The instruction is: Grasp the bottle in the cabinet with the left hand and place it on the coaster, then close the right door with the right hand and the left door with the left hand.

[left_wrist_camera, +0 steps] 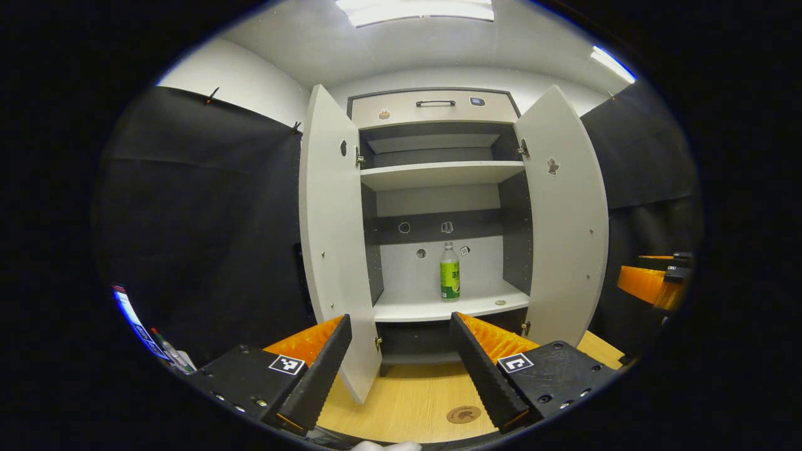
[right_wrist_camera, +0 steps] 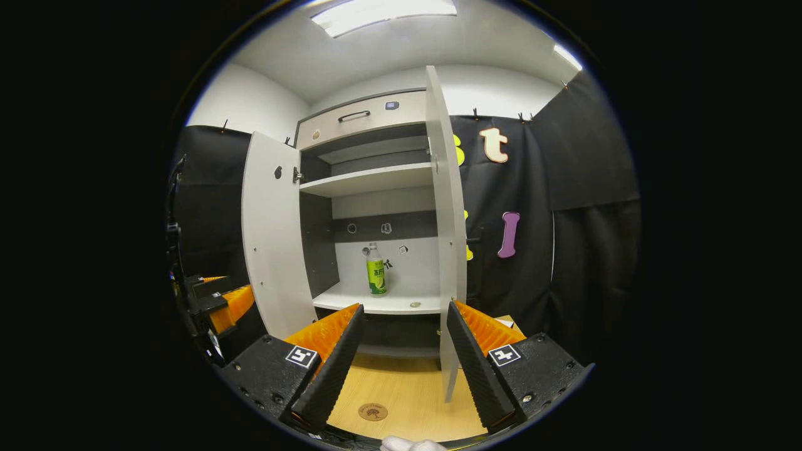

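Note:
A clear bottle with a green label (left_wrist_camera: 449, 272) (right_wrist_camera: 376, 270) stands upright on the lower shelf (left_wrist_camera: 432, 307) of the open cabinet. Both doors are swung wide: the left door (left_wrist_camera: 332, 238) (right_wrist_camera: 272, 238) and the right door (left_wrist_camera: 564, 219) (right_wrist_camera: 446, 219). A small round brown coaster (left_wrist_camera: 463, 414) (right_wrist_camera: 373, 411) lies on the wooden table in front. My left gripper (left_wrist_camera: 404, 369) is open, well short of the bottle, holding nothing. My right gripper (right_wrist_camera: 401, 366) is open too, its fingers apart before the cabinet. The right gripper (left_wrist_camera: 655, 282) also appears at the far right of the left gripper view.
The cabinet has an upper shelf (left_wrist_camera: 438, 173) and a top drawer with a dark handle (left_wrist_camera: 435, 103). A small round object (left_wrist_camera: 500, 302) lies on the lower shelf right of the bottle. The wooden table (left_wrist_camera: 407, 401) extends in front of the cabinet.

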Motion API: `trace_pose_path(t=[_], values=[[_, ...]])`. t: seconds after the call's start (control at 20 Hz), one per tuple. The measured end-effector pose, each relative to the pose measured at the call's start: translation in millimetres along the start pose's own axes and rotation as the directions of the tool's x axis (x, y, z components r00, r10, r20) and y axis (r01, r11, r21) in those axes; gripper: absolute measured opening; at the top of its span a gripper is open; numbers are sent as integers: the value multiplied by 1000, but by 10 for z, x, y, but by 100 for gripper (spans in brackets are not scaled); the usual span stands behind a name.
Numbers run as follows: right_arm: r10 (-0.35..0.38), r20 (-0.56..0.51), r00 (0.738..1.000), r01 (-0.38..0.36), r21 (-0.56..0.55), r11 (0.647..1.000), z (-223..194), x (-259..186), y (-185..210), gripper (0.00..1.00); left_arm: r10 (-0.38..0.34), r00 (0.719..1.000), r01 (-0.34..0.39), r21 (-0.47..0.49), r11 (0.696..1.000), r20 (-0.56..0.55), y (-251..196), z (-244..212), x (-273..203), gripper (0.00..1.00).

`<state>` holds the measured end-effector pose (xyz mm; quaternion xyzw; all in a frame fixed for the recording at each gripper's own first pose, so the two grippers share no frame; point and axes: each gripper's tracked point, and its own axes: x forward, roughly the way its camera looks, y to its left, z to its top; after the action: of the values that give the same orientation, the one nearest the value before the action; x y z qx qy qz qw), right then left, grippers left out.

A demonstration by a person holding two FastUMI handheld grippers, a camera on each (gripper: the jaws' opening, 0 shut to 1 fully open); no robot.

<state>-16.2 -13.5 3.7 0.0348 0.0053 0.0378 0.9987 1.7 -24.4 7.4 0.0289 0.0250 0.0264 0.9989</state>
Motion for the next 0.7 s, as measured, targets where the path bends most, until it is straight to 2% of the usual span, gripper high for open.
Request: trace_pose_path(t=[0.2, 0.5, 0.7], values=[[-30, 4, 1000, 31, -6, 1000, 20, 110, -9, 82, -49, 998, 49, 3, 999, 35, -110, 104, 581, 96], [-128, 20, 992, 129, -43, 991, 141, 426, 63, 82, -166, 979, 171, -33, 985, 116, -574, 298, 1918, 96], [-165, 7, 986, 166, -64, 984, 220, 530, 138, 82, -217, 970, 227, -85, 970, 112, -953, 237, 2717, 96]])
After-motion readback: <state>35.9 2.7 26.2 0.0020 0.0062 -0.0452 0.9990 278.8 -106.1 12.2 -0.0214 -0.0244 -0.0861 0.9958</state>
